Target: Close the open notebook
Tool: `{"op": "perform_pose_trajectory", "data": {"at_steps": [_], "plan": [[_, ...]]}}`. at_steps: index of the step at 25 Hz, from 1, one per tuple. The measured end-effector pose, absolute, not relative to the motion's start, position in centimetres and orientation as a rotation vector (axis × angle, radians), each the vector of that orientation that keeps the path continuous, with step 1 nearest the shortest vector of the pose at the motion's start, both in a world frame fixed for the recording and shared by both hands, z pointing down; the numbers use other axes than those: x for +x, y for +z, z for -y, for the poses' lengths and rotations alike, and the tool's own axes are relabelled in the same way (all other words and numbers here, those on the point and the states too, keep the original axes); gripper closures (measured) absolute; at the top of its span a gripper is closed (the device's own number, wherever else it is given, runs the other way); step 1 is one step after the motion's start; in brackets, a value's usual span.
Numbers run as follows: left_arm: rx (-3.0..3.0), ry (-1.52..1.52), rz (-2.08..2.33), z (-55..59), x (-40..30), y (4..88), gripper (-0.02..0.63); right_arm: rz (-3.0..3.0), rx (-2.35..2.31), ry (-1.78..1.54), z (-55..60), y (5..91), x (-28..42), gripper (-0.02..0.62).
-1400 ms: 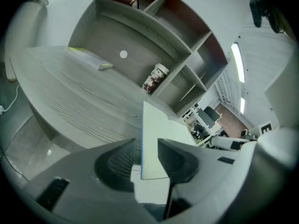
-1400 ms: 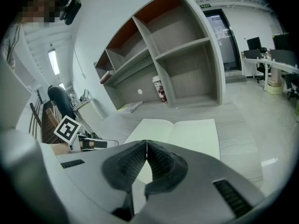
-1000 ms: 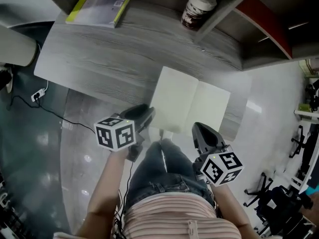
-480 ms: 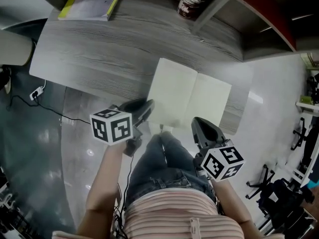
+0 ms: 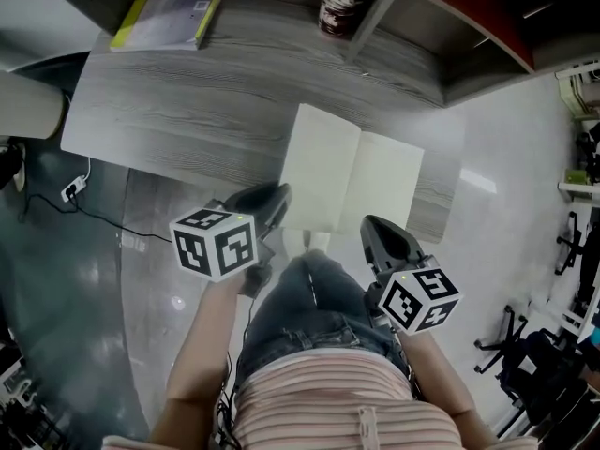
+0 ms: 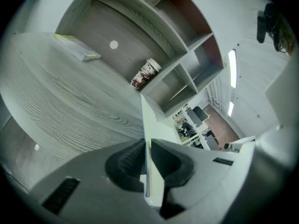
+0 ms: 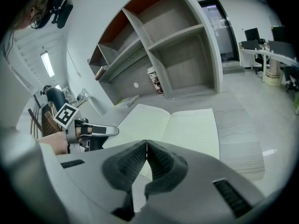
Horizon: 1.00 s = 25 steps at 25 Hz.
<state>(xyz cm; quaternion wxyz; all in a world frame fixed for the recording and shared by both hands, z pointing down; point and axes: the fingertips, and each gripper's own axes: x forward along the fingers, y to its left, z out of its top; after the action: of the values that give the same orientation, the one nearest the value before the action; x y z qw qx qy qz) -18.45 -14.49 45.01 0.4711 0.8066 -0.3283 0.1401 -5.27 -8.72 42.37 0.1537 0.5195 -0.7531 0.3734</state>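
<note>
An open notebook (image 5: 352, 181) with blank cream pages lies at the near edge of the grey wooden desk (image 5: 187, 111). My left gripper (image 5: 274, 201) is at its near left corner. In the left gripper view the jaws are closing, and the left leaf (image 6: 150, 125) stands edge-on between the pads, which pinch it in the left gripper (image 6: 147, 158). My right gripper (image 5: 378, 232) hovers just off the notebook's near right corner, shut with nothing in it. The right gripper view shows its pads together (image 7: 146, 155), the spread notebook (image 7: 187, 125) and the left gripper (image 7: 106, 131) beyond.
A yellow-edged book (image 5: 169, 19) lies at the desk's far left. A paper cup (image 5: 342, 3) stands by the shelf unit (image 5: 441, 36) at the back. A cable (image 5: 66, 190) runs over the floor at left. The person's jeans-clad legs are below the grippers.
The left gripper's jaws have come together on the notebook's left leaf and the gripper has risen slightly. The right gripper has stayed where it was.
</note>
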Motion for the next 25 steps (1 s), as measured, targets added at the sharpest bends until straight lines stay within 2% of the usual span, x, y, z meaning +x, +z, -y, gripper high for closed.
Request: {"op": "perform_pose_trajectory", "data": {"at_steps": [25], "plan": [[2.107,0.411,0.804,12.9,-13.0,39.7,0.577,2.104,1.644,1.059,5.0,42.2,-1.1,0.586]]}}
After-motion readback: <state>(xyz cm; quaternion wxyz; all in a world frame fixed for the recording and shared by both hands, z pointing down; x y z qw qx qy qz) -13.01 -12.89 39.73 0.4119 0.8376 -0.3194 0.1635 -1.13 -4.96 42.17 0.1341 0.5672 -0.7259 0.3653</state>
